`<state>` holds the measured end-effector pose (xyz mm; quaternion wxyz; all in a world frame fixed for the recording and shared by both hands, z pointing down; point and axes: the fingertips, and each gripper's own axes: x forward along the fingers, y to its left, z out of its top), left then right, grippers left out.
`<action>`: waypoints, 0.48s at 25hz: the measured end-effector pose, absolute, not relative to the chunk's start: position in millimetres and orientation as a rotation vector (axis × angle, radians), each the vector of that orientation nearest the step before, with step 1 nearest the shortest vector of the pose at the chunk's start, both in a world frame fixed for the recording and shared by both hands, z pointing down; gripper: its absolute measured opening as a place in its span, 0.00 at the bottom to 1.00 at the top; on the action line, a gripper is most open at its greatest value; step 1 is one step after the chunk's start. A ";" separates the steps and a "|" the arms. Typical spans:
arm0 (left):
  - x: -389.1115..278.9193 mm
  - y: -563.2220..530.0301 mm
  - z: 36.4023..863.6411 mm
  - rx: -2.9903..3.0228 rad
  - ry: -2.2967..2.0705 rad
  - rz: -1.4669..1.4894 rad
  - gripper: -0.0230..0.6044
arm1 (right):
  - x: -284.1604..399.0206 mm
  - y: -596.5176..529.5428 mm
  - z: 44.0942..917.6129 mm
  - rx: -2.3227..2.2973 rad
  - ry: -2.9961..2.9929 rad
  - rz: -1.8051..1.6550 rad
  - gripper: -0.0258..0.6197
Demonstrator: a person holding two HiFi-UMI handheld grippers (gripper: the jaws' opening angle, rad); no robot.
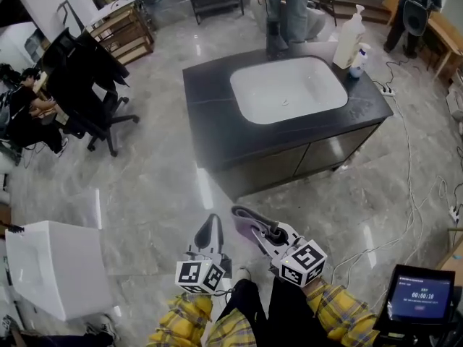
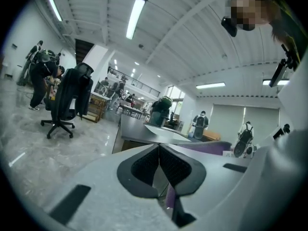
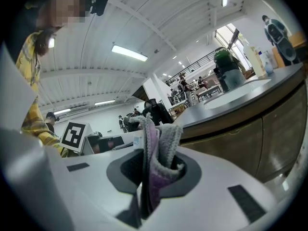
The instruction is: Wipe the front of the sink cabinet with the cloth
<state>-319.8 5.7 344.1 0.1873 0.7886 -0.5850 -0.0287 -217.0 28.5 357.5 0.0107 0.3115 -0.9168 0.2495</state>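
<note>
Cloth (image 1: 244,217) is clamped in a bunch by the right tongs (image 3: 155,170) and held well apart from the sink cabinet (image 1: 304,161), seemingly readied for wiping its front. Pressed together on nothing, the left tongs (image 2: 159,163) are held alongside.

Office chair (image 1: 79,85) (black, wheeled) — white pump bottle (image 1: 349,38), timer screen (image 1: 420,295).

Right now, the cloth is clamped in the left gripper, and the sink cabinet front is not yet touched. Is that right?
Not quite. The right gripper view shows the cloth clamped in the right gripper; the left gripper is shut on nothing. The sink cabinet front is not yet touched.
</note>
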 end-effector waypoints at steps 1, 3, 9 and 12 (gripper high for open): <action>-315.8 2.8 345.1 2.218 -1.649 -0.089 0.05 | -215.6 25.3 361.4 0.958 -2.861 0.784 0.11; -309.0 -4.0 348.1 2.225 -1.654 -0.084 0.05 | -214.2 16.7 368.6 0.929 -2.866 0.787 0.11; -317.3 -17.9 369.9 2.184 -1.736 -0.015 0.05 | -224.7 -5.0 391.4 0.837 -2.882 0.786 0.11; -324.3 -22.7 382.0 2.154 -1.766 0.004 0.05 | -231.1 -15.1 404.3 0.799 -2.879 0.766 0.11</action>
